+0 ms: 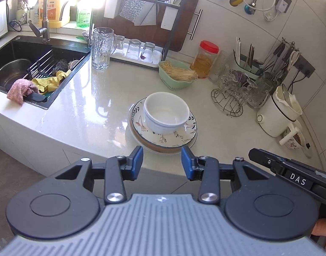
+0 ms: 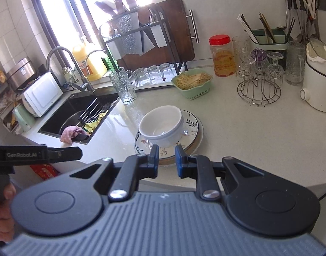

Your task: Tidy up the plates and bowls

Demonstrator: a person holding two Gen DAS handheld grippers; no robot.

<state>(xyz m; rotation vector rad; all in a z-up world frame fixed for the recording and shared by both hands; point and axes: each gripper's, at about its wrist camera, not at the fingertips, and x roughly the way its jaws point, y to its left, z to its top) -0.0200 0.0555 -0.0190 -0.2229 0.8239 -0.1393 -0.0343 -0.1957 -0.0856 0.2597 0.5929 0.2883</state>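
Sunlit pale countertop [image 1: 81, 111] between black sink [image 1: 18, 64] and tiled wall [image 1: 226, 21]

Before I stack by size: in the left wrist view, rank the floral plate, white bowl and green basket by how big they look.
1. Floral plate
2. White bowl
3. Green basket, though it sits farther back, so its true size is unsure.
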